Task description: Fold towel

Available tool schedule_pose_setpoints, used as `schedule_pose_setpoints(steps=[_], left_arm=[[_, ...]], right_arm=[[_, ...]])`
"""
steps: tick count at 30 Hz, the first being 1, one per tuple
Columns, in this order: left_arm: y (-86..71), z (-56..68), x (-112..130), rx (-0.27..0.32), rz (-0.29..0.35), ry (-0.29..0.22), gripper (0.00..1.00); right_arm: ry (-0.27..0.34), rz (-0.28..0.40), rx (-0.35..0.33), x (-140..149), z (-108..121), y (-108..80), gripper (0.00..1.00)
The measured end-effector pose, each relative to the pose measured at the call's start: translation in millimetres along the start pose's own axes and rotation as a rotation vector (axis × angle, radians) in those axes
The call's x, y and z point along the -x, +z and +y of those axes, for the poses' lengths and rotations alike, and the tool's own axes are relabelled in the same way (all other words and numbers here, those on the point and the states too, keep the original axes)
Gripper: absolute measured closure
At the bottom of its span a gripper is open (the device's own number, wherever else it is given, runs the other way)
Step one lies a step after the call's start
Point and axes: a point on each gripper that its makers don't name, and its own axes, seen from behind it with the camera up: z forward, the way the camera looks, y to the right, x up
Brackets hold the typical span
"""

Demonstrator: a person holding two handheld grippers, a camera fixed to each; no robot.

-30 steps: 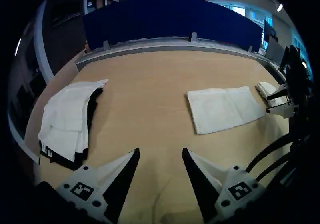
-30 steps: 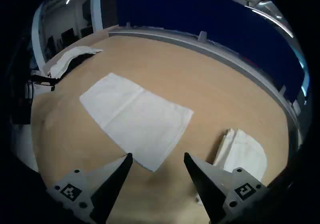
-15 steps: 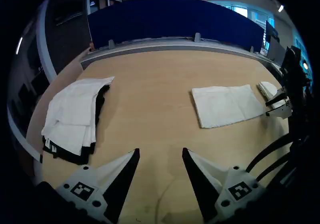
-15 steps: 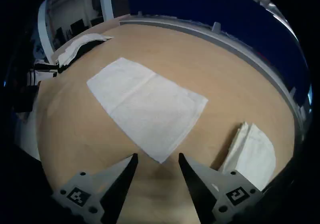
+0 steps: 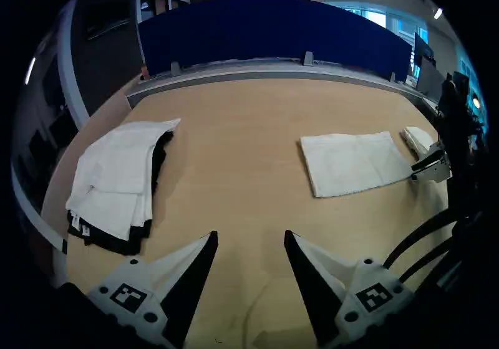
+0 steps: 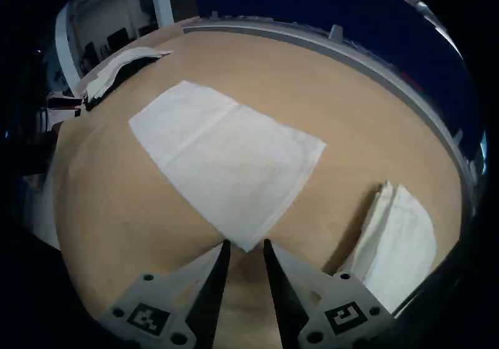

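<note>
1. Just ahead of the right tool [image 6: 246, 243], a white towel [image 6: 231, 162] lies spread flat on the pale wooden table [image 6: 349, 118]. One crease runs across it, and its nearest corner points into the mouth of the tool's fingers.
2. This tool's two fingers are drawn close together, with a narrow gap left between them. Whether the tips touch the cloth cannot be told.
3. To the right of the same tool, near the towel but apart from it, lies a folded white cloth [image 6: 399, 243].
4. Far ahead and to the left of it, near the table's edge, sits a pile of cloths [image 6: 118, 68], white ones on top of dark ones.
5. The left tool [image 5: 249, 233] hangs over bare wood, its fingers spread wide apart and holding nothing.
6. From the left tool, the towel lies ahead and to the right, well apart. The pile lies ahead and to the left.
7. In the left gripper view, the right tool appears at the far right, at the towel's right-hand end.
8. Beyond the table, ahead of both tools, stands a dark blue partition [image 5: 268, 28].
</note>
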Motion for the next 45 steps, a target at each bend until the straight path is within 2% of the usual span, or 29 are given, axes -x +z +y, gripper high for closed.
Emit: schedule_pose_setpoints(steps=[5,7,13,15,19,27,33,39,45], left_arm=[[0.2,0.6,0.0,0.003,0.0,0.001,0.22],[0.3,1.3,-0.1,0.004,-0.001,0.003,0.22],[1.4,2.8,0.6,0.008,-0.003,0.004,0.22],[2.0,3.1,1.3,0.008,-0.003,0.003,0.22],[2.5,2.1,2.1,0.008,-0.005,0.004,0.22],[1.8,0.6,0.2,0.008,-0.004,0.005,0.22],[1.7,1.1,-1.2,0.011,-0.002,0.007,0.22],[0.5,1.2,-3.7,0.016,0.002,0.005,0.22],[-0.9,-0.7,-3.8,0.014,0.005,0.005,0.22]], right_arm=[[0.001,-0.001,-0.004,0.1,-0.9,0.7,0.61],[0.0,0.0,-0.001,0.1,-0.8,1.4,0.71],[0.001,-0.004,0.0,0.2,-0.7,3.6,0.77],[0.002,-0.004,0.001,-0.6,0.3,3.4,0.87],[0.001,-0.002,0.019,-0.7,4.0,3.8,0.94],[0.001,0.005,0.018,-3.5,1.7,2.9,0.96],[-0.01,0.031,0.024,-15.5,-0.2,-6.4,0.96],[-0.029,0.087,0.027,-46.3,-4.3,-24.8,0.97],[-0.086,0.137,0.023,-84.8,-15.6,-42.6,0.97]])
